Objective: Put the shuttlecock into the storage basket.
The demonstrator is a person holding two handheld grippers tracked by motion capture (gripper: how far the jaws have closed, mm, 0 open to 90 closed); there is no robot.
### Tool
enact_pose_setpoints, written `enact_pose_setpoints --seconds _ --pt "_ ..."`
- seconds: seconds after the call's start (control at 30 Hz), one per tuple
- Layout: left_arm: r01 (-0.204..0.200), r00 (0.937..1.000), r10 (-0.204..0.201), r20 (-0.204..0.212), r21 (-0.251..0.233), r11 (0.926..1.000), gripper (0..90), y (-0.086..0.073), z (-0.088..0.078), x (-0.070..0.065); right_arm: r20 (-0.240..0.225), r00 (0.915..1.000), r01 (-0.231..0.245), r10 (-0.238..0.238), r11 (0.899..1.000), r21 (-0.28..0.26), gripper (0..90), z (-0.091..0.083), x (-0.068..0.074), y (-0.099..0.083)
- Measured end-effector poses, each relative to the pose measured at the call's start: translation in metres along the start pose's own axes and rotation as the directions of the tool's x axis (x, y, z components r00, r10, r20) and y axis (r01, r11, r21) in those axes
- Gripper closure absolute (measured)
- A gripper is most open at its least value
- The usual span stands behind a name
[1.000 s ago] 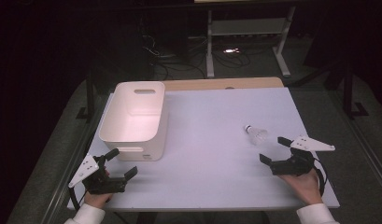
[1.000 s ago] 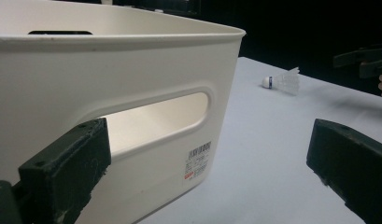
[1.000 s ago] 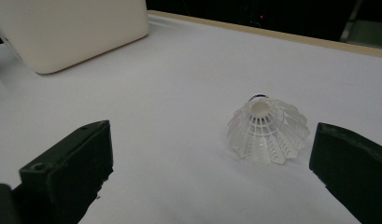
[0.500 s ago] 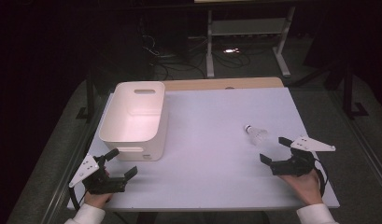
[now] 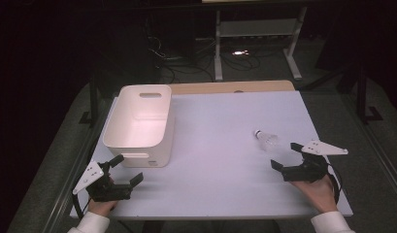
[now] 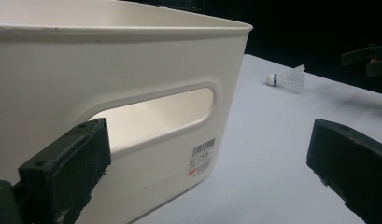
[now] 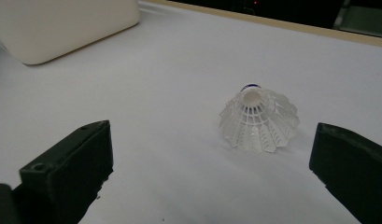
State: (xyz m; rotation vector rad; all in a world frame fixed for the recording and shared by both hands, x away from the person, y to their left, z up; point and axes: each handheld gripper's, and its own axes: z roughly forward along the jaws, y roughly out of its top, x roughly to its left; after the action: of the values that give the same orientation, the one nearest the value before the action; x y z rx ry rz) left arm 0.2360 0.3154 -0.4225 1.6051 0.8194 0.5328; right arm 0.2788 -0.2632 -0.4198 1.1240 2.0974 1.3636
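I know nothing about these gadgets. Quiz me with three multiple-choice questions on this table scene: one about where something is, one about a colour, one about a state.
1. Where does the shuttlecock lie?
A. inside the bin
B. on the table, ahead of the right gripper
C. between shut jaws

2. What colour is the bin?
A. white
B. red
C. green

3. How do the right gripper's jaws stand?
A. shut on the shuttlecock
B. shut on nothing
C. open

Answers:
1 B: it rests on the bare white table, just beyond the open jaws.
2 A: its walls and rim look white in both the high view and the left gripper view.
3 C: the right gripper view shows a wide gap between them, with nothing held.
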Motion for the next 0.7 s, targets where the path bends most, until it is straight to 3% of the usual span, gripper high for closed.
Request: enact_pose_setpoints --seconds 0.5,0.7 --pt "0.0 1.0 0.0 0.006 -0.006 1.0 0.0 0.0 0.001 -0.001 -0.01 0.9999 0.007 -0.007 1.0 0.018 0.0 0.002 0.001 0.012" --pt "-0.008 1.0 0.007 0.005 0.003 1.0 0.0 0.001 0.001 0.0 -0.023 0.9996 0.017 -0.016 0.999 0.038 0.0 0.004 -0.002 0.025"
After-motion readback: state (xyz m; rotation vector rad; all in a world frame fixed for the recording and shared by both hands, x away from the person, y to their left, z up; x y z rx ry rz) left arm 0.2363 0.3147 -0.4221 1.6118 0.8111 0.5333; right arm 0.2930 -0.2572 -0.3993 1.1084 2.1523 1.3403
